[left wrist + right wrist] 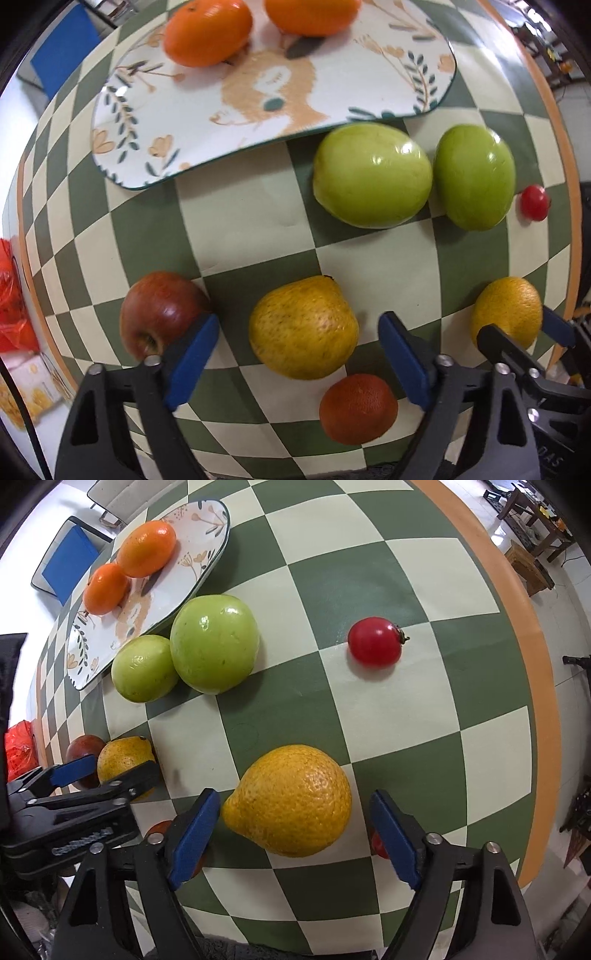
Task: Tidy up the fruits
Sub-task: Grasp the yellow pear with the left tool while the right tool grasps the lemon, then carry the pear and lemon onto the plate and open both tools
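A patterned plate [332, 81] at the far side of the checkered table holds two oranges [208, 33]. In front of it lie two green apples [373, 175] and a cherry tomato [534, 202]. My left gripper [297, 358] is open and straddles a speckled yellow citrus [303, 326] without touching it. A red apple [162, 310] sits beside its left finger, a dark tangerine [358, 408] just below. My right gripper [295, 836] is open around a second yellow citrus [291, 801]; its left pad [195, 834] is almost against the fruit. A small red fruit [378, 843] is half hidden behind the right finger.
The table's orange rim [532, 657] curves along the right. A blue-seated chair [70, 563] stands beyond the plate, and a red plastic bag [11, 295] lies off the left edge. Wooden furniture [532, 565] stands on the floor at the far right.
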{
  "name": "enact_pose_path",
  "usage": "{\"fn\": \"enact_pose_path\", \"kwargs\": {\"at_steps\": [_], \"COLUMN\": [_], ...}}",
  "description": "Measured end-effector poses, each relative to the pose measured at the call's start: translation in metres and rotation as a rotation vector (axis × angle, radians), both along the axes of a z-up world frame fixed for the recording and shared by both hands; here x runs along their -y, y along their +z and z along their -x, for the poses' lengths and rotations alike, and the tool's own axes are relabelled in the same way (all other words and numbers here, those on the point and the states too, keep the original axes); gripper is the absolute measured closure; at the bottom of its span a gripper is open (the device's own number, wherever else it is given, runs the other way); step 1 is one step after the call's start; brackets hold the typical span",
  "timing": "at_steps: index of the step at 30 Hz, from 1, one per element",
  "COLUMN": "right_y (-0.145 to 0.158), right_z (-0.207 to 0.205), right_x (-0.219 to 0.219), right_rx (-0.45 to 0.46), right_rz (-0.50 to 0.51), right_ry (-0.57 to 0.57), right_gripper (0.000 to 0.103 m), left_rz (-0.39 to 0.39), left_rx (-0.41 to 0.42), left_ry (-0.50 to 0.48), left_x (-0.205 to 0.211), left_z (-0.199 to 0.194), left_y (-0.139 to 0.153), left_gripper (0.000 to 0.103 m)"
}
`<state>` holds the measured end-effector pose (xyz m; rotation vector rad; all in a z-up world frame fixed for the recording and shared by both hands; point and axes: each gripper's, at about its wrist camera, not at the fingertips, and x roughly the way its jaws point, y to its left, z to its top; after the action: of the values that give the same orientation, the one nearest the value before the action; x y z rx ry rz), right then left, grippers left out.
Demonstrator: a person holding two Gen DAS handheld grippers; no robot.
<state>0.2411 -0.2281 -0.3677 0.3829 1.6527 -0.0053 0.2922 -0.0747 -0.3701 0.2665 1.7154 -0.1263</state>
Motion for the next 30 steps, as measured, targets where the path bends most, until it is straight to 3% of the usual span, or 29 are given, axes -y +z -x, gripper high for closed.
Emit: {"fn": "enact_pose_path", "kwargs": {"at_steps": [4, 8, 16, 30], "right_y": [-0.004, -0.008, -0.008, -0.018], "right_z": [-0.005, -0.009, -0.010, -0.016], "right_x": [-0.004, -0.010, -0.018, -0.026], "right_rx": [-0.008, -0.020, -0.024, -0.037], "right_rz": [0.005, -0.001, 0.018, 0.011], "right_ry": [0.010, 0.025, 0.078, 0.086], "right_gripper": [0.022, 0.030, 0.030, 0.030], "left_rz": [0.005, 0.014, 0.051, 0.061], "left_rx": [-0.017, -0.005, -0.019, -0.004], "left_ry": [-0.008, 0.016, 0.112, 0.117], "left_x": [0.001, -0.002, -0.031, -0.038], "left_z": [0.007, 0.019, 0.042, 0.034], "left_y": [-0.010, -0.009, -0.012, -0.007], "left_gripper": [0.046, 0.047, 0.047, 0.047]}}
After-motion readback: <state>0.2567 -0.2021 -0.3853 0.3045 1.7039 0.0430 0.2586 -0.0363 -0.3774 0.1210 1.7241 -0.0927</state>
